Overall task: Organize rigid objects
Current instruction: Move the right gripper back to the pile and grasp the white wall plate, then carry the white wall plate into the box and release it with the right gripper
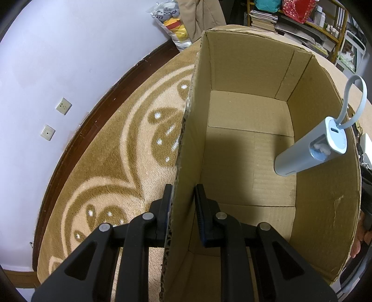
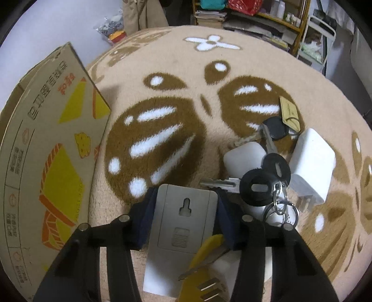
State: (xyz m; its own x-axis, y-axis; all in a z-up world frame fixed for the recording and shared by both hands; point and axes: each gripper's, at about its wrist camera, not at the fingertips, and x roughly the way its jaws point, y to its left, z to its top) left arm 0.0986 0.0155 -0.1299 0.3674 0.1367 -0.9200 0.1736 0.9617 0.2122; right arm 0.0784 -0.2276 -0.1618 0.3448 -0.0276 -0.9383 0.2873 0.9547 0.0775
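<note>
The left wrist view is taken from close above the cardboard box (image 1: 251, 148), looking down into it, with its near wall right by the lens. The right wrist view is taken low over the rug (image 2: 176, 69), facing far across it. The box (image 2: 46, 144), the rug (image 1: 121, 162) and the far shelves (image 1: 302, 21) are shared by both views.

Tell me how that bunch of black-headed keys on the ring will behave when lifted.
The keys hang on a loose ring, so they will probably dangle and swing rather than stay rigid. They overlap the white charger and may nudge it. Their metal blades look thin and possibly slippery.
</note>
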